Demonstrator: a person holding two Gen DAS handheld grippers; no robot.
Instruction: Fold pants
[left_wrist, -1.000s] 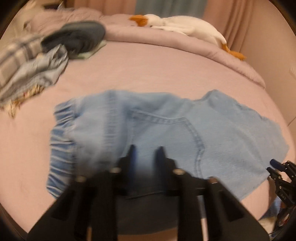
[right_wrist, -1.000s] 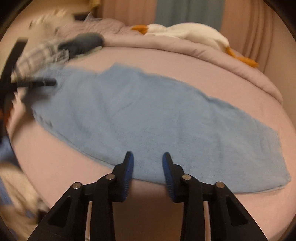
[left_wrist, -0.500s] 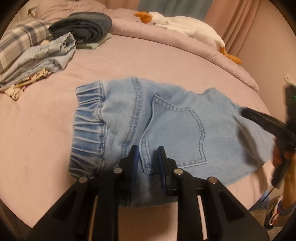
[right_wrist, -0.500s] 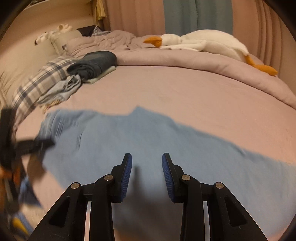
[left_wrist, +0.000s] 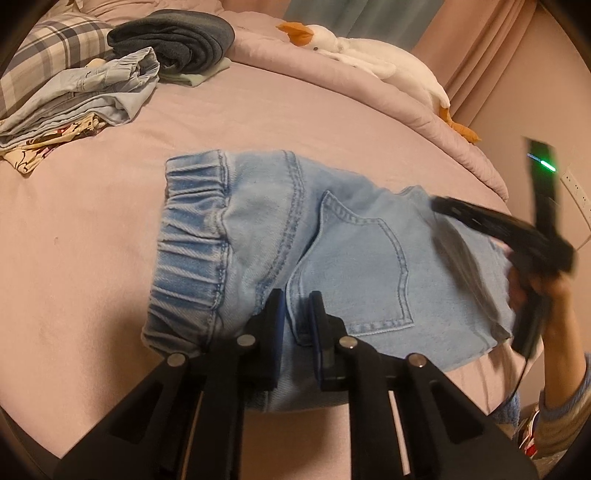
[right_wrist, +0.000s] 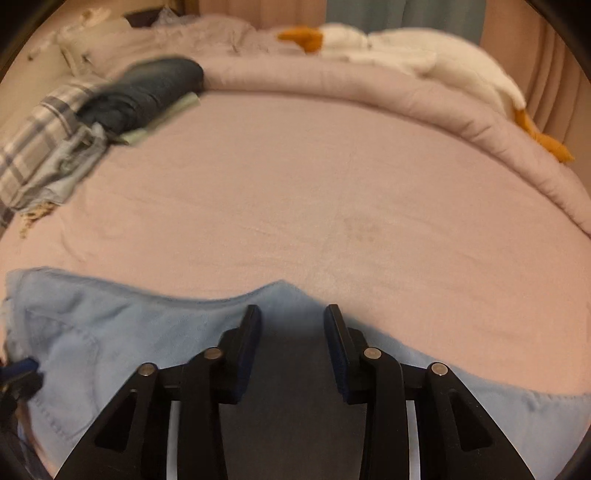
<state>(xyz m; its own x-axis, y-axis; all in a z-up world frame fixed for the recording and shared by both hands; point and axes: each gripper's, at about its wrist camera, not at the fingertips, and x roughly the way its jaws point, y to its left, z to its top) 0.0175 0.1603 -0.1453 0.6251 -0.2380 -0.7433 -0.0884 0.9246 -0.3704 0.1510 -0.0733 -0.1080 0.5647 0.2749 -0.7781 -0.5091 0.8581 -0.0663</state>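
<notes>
Pants: soft, limp denim, thick at the hem. Left claw clamped on the near edge; right claw apart, empty, above the fabric.

Light blue denim pants lying flat on the pink bed, folded over, elastic gathered waistband toward the clothes pile, back pocket facing up, seams showing

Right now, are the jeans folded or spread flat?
Folded. The jeans lie doubled on the bed: waistband and back pocket up, another layer under the near edge. How many folds: cannot tell.
</notes>
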